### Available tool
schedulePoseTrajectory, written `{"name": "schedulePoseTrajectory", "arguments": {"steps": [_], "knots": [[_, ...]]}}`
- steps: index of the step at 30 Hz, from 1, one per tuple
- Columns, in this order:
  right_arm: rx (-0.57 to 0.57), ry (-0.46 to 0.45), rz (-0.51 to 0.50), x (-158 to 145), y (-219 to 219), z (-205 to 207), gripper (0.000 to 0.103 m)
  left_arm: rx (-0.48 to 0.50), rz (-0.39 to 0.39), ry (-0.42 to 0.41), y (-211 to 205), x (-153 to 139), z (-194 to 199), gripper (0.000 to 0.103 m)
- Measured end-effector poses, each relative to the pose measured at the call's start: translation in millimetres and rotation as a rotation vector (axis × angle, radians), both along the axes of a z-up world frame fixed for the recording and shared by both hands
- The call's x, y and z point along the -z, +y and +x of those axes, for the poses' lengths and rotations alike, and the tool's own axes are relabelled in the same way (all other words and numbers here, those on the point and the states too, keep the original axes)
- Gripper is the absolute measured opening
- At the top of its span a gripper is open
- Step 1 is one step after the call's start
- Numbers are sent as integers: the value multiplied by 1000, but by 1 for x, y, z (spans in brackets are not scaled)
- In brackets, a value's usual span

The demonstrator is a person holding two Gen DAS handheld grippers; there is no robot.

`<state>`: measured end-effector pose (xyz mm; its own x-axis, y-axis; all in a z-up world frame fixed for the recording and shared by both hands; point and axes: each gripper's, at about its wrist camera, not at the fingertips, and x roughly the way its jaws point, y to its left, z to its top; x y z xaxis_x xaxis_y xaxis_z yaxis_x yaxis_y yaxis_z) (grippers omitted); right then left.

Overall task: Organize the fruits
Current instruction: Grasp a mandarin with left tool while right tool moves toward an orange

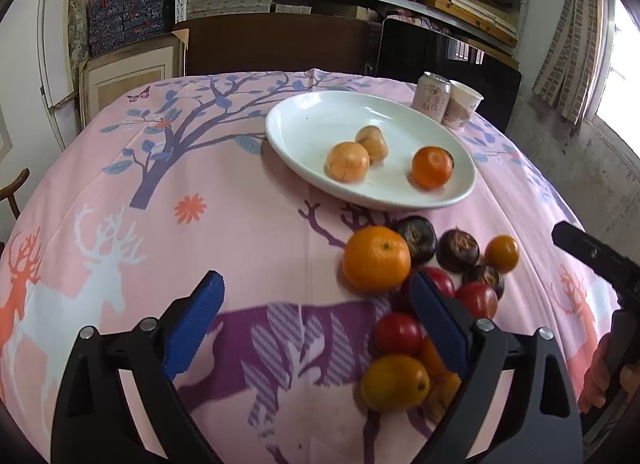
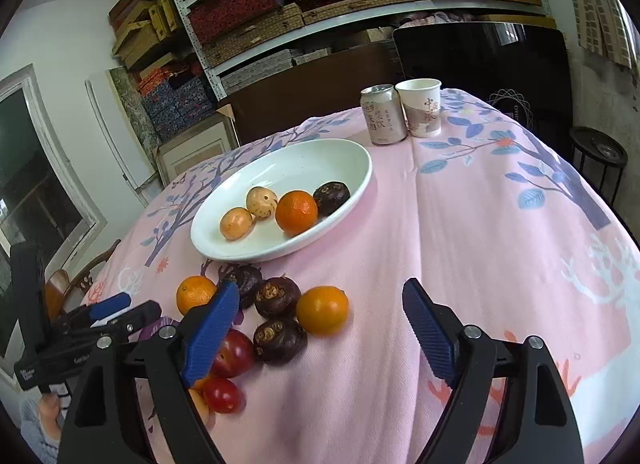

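Both blue-padded grippers, left gripper (image 1: 316, 320) and right gripper (image 2: 320, 328), hang spread and empty above the pink tabletop (image 2: 480, 244), the loose heap of round fruits (image 2: 276, 316) lying between them, nearer the right one, short of the white oval ceramic plate (image 2: 352, 151).

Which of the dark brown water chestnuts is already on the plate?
The water chestnut at the plate's right rim, beside the orange; the other dark ones lie on the tablecloth.
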<state>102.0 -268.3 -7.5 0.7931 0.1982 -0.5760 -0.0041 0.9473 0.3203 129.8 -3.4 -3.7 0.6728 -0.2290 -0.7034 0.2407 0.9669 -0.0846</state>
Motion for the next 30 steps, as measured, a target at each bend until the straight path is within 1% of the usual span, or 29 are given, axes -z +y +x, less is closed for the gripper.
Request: {"name": "schedulePoseTrajectory", "arguments": {"steps": [3, 5, 11, 13, 15, 18, 21, 23, 25, 26, 27, 28, 29, 30], "knots": [[2, 1, 3, 1, -1, -2, 86, 4, 27, -10, -6, 2, -2, 93], [2, 3, 1, 2, -1, -1, 86, 2, 47, -21, -12, 3, 3, 93], [-7, 22, -1, 4, 1, 3, 86, 46, 74, -13, -32, 10, 24, 93], [-1, 45, -13, 9, 2, 6, 86, 46, 74, -18, -35, 9, 30, 93], [1, 63, -18, 13, 2, 9, 86, 42, 64, -5, -35, 11, 38, 93], [13, 74, -40, 15, 3, 12, 86, 35, 60, 8, -33, 17, 44, 94], [12, 80, -45, 17, 3, 12, 86, 50, 36, 19, -30, 18, 49, 94], [14, 90, -51, 19, 4, 13, 86, 59, 34, 18, -30, 19, 49, 93], [14, 98, -50, 21, 3, 14, 86, 75, 27, 22, -31, 19, 50, 89], [12, 102, -46, 22, 3, 15, 86, 91, 11, 33, -30, 20, 51, 84], [8, 106, -41, 23, 2, 16, 86, 107, -7, 42, -29, 20, 52, 75], [6, 110, -37, 24, 2, 16, 86, 131, -31, 52, -29, 20, 51, 69], [6, 112, -35, 24, 1, 17, 86, 158, -50, 59, -29, 19, 50, 59], [6, 112, -34, 25, 1, 17, 86, 177, -49, 54, -32, 18, 48, 53]]}}
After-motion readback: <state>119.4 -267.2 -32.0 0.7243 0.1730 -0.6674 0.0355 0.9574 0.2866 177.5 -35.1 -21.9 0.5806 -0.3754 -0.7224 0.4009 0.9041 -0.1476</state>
